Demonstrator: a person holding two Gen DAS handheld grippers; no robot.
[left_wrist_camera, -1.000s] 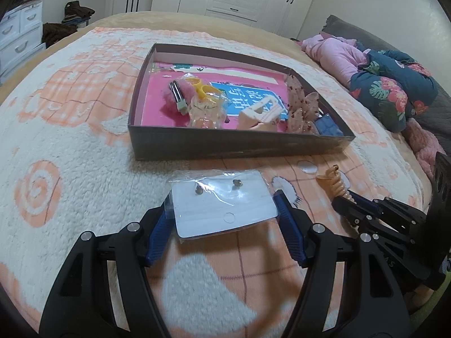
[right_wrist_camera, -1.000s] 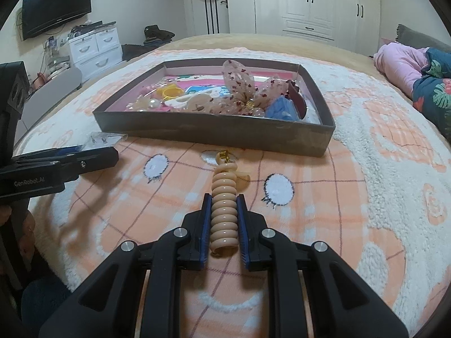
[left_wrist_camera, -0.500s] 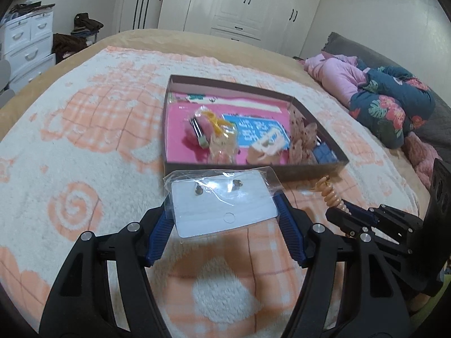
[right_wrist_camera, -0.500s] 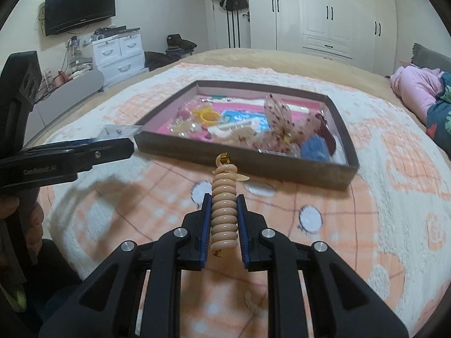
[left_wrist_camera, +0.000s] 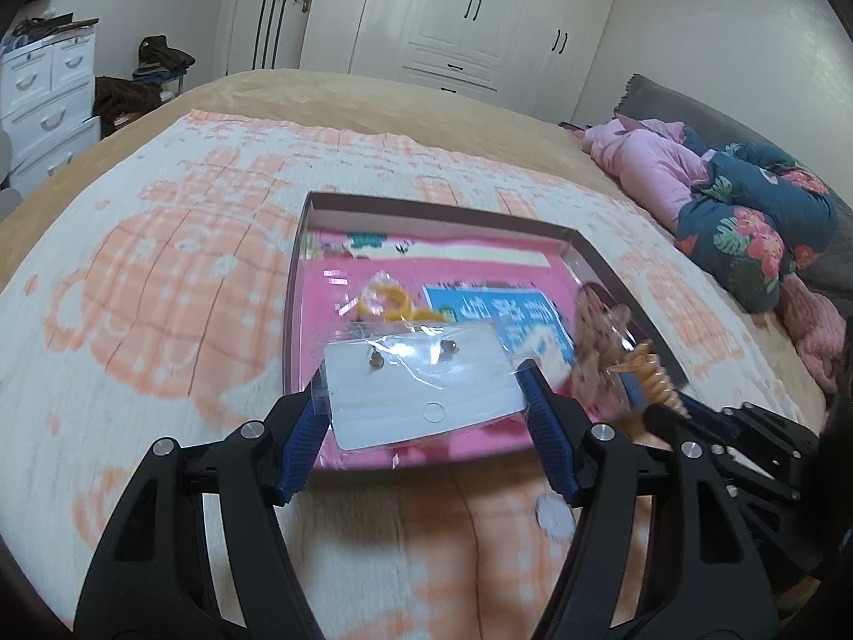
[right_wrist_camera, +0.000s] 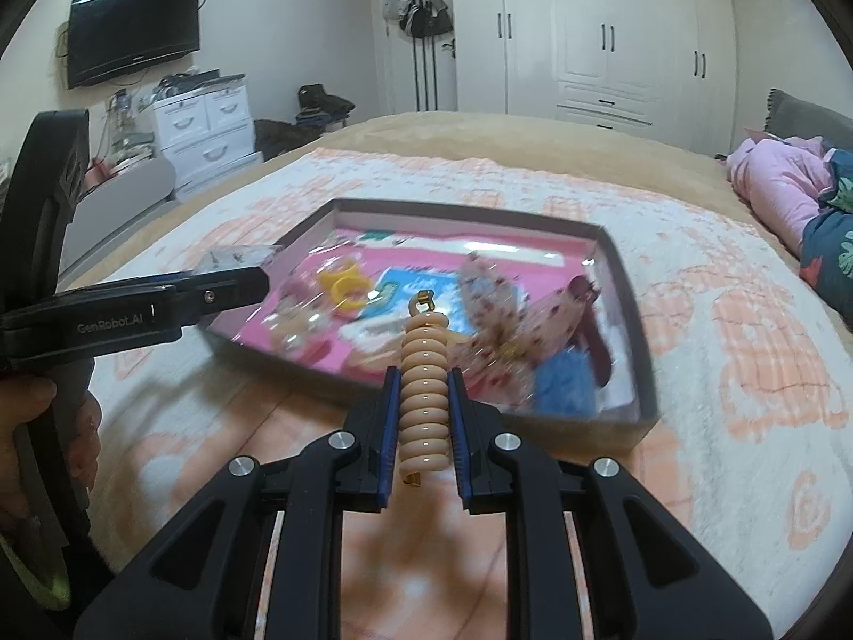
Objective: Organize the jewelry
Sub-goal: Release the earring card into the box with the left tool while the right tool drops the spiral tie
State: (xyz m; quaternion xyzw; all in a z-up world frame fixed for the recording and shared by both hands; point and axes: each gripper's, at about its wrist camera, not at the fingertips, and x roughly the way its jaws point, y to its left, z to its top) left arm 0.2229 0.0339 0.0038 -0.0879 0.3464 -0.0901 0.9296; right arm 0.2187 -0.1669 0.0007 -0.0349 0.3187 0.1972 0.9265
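Observation:
My left gripper (left_wrist_camera: 424,373) is shut on a clear plastic bag with a white earring card (left_wrist_camera: 421,386) that carries two small studs. It hangs above the near left corner of the shallow grey box (left_wrist_camera: 296,288) with a pink floor. My right gripper (right_wrist_camera: 424,378) is shut on a beige spiral hair clip (right_wrist_camera: 424,384) with a gold end, held over the box's near wall (right_wrist_camera: 645,421). Inside the box lie a yellow ring-shaped piece (right_wrist_camera: 344,285), a spotted fabric bow (right_wrist_camera: 501,314), a blue card (left_wrist_camera: 512,314) and a blue fuzzy item (right_wrist_camera: 565,384).
The box rests on a white and orange fleece blanket (left_wrist_camera: 160,288) spread over a bed. Pink and floral bedding (left_wrist_camera: 735,202) is bunched at the right. A white drawer unit (right_wrist_camera: 205,128), a wall television (right_wrist_camera: 130,45) and white wardrobes (right_wrist_camera: 613,37) line the room. A person's hand (right_wrist_camera: 74,426) holds the left gripper's handle.
Both grippers have risen and moved toward the box, still holding the card bag and the spiral clip. The box now lies under both grippers' tips.

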